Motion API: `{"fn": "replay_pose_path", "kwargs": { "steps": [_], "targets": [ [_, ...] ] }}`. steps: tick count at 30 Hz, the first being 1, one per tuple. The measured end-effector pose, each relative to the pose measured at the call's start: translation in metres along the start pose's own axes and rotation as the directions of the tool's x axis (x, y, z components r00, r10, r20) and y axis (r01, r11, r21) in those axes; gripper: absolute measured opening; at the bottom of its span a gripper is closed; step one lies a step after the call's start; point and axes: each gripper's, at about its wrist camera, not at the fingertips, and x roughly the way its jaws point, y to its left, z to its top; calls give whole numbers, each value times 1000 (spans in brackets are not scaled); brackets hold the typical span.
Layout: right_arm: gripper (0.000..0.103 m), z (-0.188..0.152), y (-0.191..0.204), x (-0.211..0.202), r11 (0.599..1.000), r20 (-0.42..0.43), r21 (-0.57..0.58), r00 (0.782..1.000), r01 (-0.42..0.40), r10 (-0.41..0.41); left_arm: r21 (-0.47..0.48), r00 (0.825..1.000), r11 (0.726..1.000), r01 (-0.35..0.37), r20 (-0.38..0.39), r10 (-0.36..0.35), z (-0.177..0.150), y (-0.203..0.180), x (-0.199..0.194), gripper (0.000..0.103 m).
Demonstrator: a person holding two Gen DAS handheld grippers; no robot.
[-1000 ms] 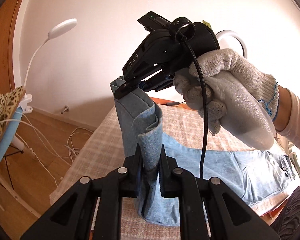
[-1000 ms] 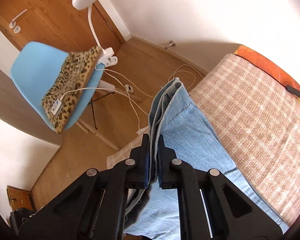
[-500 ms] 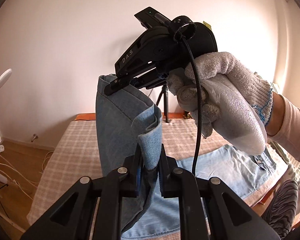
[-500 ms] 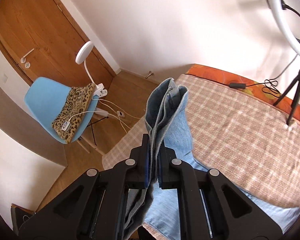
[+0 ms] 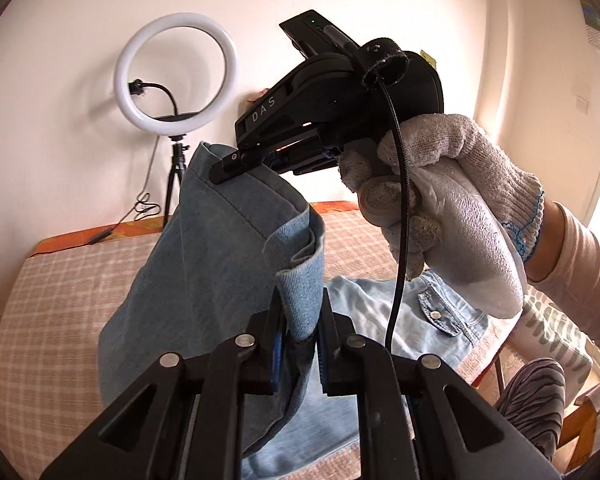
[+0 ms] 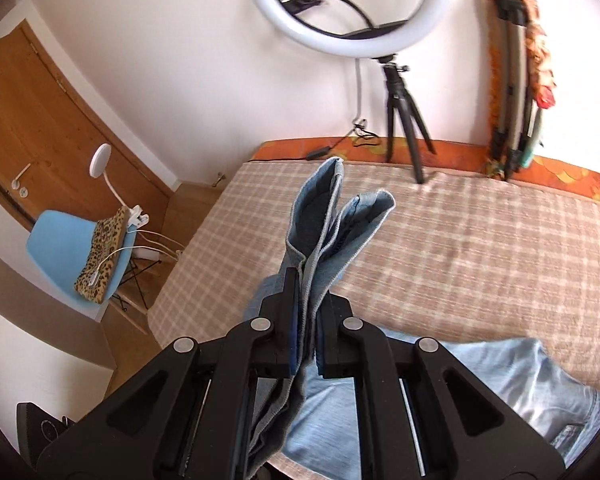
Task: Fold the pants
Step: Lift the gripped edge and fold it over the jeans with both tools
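While both clamp denim, left hand-held gripper (image 5: 300, 316) & right hand-held gripper (image 6: 308, 320) hold pants (image 5: 204, 264) hem above bed (image 6: 480, 240).

The jeans (image 6: 324, 224) run out of the lower right of the right wrist view, their waist cut off. The ring light (image 6: 340, 36) loses its top at the upper edge. In the left wrist view, the raised leg hides the far fingers (image 5: 230, 166).
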Motion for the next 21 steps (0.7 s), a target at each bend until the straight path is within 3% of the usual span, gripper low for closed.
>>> {"fn": "replay_pose_path", "kwargs": {
  "steps": [10, 21],
  "targets": [
    [7, -56, -125, -44, 987, 11, 133, 996, 89, -91, -25, 983, 986, 167, -75, -168, -15, -78, 75, 10],
    [7, -108, -221, -80, 958, 7, 250, 989, 144, -151, 24, 953, 965, 260, -168, -253, -27, -146, 129, 10]
  ]
}}
